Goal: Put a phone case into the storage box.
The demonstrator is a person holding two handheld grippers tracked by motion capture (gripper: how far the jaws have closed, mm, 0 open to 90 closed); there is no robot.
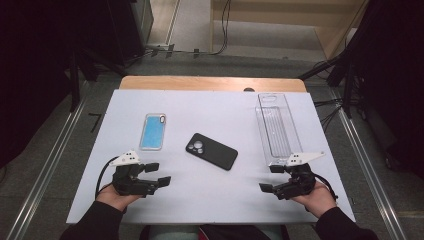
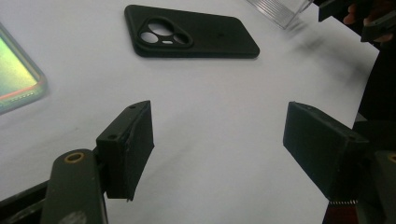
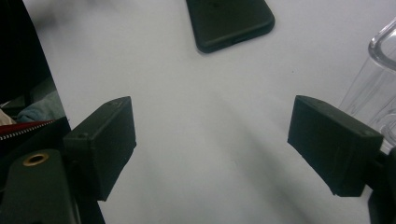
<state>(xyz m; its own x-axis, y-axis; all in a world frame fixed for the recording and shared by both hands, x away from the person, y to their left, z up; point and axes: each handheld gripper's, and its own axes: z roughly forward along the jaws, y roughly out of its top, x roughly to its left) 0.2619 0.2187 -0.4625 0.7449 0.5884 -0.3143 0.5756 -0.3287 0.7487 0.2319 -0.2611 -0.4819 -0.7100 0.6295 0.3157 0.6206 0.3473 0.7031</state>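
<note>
1. Sleeves and hands come in at the tabletop's (image 1: 210, 200) near edge, each hand holding 1 gripper.
2. White tabletop, the largest thing, carries 3 items: a tray, a phone and a case.
3. Clear tray (image 1: 277, 127) lies lengthwise along the right edge, running from the far right corner toward the near edge; its near end is just beside the right gripper.
4. Left gripper (image 1: 159, 174) sits close to the near left corner, its 2 jaws standing wide apart with nothing between them, only bare tabletop. In the left gripper view (image 2: 217, 144) the phone lies ahead of the jaws, well apart from them.
5. Right gripper (image 1: 271, 178) sits close to the near right corner, jaws spread wide and empty as well. In the right gripper view (image 3: 212, 140) the phone's end shows ahead and the tray's clear wall (image 3: 378, 79) stands beside the right-hand jaw.
6. Black phone (image 1: 211, 151) lies camera side up at the tabletop's middle, turned at a slant, between the 2 grippers and farther out.
7. Blue case (image 1: 153, 131) lies flat left of the phone, apart from it, toward the left edge.
</note>
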